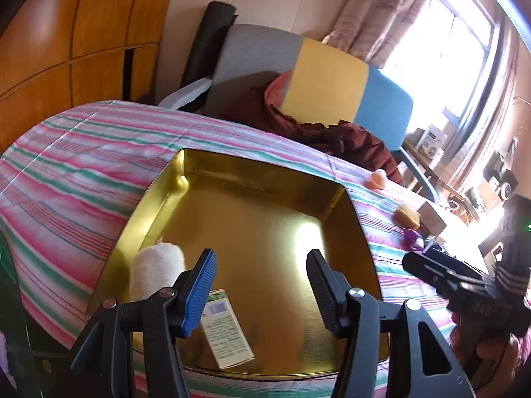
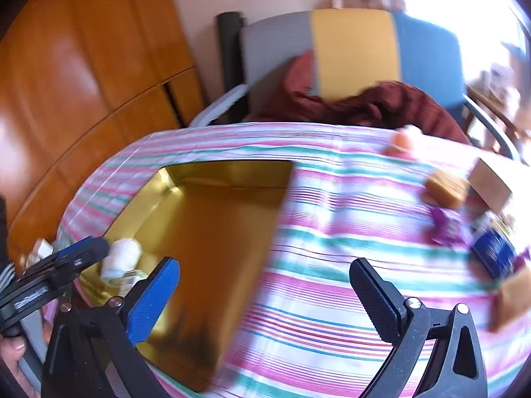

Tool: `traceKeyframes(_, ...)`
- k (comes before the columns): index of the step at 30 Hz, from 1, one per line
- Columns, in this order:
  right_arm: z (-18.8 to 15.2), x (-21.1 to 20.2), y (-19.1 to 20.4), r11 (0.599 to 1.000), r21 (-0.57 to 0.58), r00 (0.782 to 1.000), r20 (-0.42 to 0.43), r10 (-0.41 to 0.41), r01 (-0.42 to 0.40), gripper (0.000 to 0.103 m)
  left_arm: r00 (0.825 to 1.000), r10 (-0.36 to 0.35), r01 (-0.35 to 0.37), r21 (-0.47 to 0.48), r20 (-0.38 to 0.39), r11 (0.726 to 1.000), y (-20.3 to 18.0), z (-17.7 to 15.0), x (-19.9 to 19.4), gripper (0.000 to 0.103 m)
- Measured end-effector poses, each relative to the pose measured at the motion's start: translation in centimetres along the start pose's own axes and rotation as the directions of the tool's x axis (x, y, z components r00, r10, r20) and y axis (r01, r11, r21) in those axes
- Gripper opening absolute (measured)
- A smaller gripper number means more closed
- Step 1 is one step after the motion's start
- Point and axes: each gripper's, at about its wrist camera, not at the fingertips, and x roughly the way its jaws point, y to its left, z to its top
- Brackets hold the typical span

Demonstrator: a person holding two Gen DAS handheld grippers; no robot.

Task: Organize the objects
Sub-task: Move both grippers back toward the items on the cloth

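Striped tablecloth (image 1: 83, 172) fills the middle of both views. Multicolour chair (image 1: 318, 76), upper centre, behind the table, dark red cloth (image 1: 348, 132) heaped on its seat. Wooden cabinet (image 1: 66, 33), upper left.

Gold tin tray (image 1: 252, 219), centre of left wrist view, centre-left of right wrist view, sits on the cloth. Inside, at its lower left corner: white cloth roll (image 1: 157, 267) and a green-and-white carton (image 1: 225, 328) lying flat, just beside each other.

Left gripper (image 1: 262, 285): jaws wide apart, nothing between them, poised over the tray's near edge; blue pad overlaps the carton in the frame, contact cannot be told.

Right gripper (image 2: 265, 301): jaws wide apart, empty, over the tray's right edge and the striped cloth. View is motion-blurred.

Loose items at the right of the frame on the cloth: orange-pink object (image 1: 378, 179), yellow sponge-like block (image 1: 406, 215), brown box (image 1: 431, 217), purple wrapper (image 1: 411, 237).

Right wrist view alone shows a dark blue packet (image 2: 494, 248) and a tan block (image 2: 512, 298) at the right edge. Left wrist view alone shows the carton's print clearly, and the window.
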Motion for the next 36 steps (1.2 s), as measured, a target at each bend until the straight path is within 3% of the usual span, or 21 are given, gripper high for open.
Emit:
traceKeyframes(3,-0.3,-1.0,-4.0,0.996,0.053,0.997,-0.002,-0.076,0.076,0.103,0.999,-0.039,0.039,0.037,0.011,0.999,-1.3,-0.1,-0.3,0.057)
traceKeyframes(6,-0.6,-1.7,-8.0,0.977,0.083,0.981,-0.027,-0.193,0.195,0.103,0.997,-0.080,0.080,0.070,-0.004,0.994,-2.7,-0.5,-0.2,0.057)
traceKeyframes(8,-0.9,-2.4,-11.0,0.946,0.108,0.953,-0.049,-0.301,0.304,0.103,0.995,-0.093,0.095,0.103,-0.023,0.990,-4.0,-0.9,0.2,0.057)
traceKeyframes(11,-1.7,-3.8,-15.3,0.882,0.147,0.894,-0.082,-0.441,0.448,0.103,0.991,-0.118,0.127,0.159,-0.062,0.979,-6.2,-1.6,0.8,0.057)
traceKeyframes(15,-2.1,-5.3,-20.3,0.821,0.189,0.843,-0.138,-0.521,0.538,0.103,0.980,-0.178,0.193,0.204,-0.091,0.960,-9.1,-2.6,0.7,0.057)
traceKeyframes(19,-2.0,-5.8,-22.6,0.798,0.177,0.816,-0.178,-0.550,0.577,0.103,0.971,-0.215,0.236,0.270,-0.105,0.933,-12.2,-3.4,0.5,0.057)
traceKeyframes(24,-2.0,-4.0,-23.6,0.830,0.128,0.829,-0.238,-0.506,0.544,0.102,0.961,-0.234,0.271,0.318,-0.150,0.909,-15.0,-4.1,1.2,0.057)
traceKeyframes(26,-2.3,-3.1,-23.5,0.837,0.106,0.827,-0.267,-0.495,0.536,0.096,0.959,-0.229,0.274,0.340,-0.165,0.900,-15.9,-4.5,1.6,0.057)
traceKeyframes(29,-3.0,-1.6,-23.8,0.836,0.067,0.807,-0.314,-0.500,0.545,0.084,0.957,-0.228,0.279,0.357,-0.180,0.891,-16.7,-4.7,1.9,0.057)
traceKeyframes(32,-3.9,-0.7,-24.5,0.841,0.083,0.804,-0.354,-0.477,0.535,0.070,0.955,-0.224,0.281,0.356,-0.194,0.891,-17.1,-4.7,2.2,0.057)
traceKeyframes(36,-3.5,-1.5,-24.3,0.865,0.119,0.844,-0.318,-0.432,0.488,0.064,0.952,-0.220,0.284,0.346,-0.211,0.894,-17.7,-4.4,3.0,0.057)
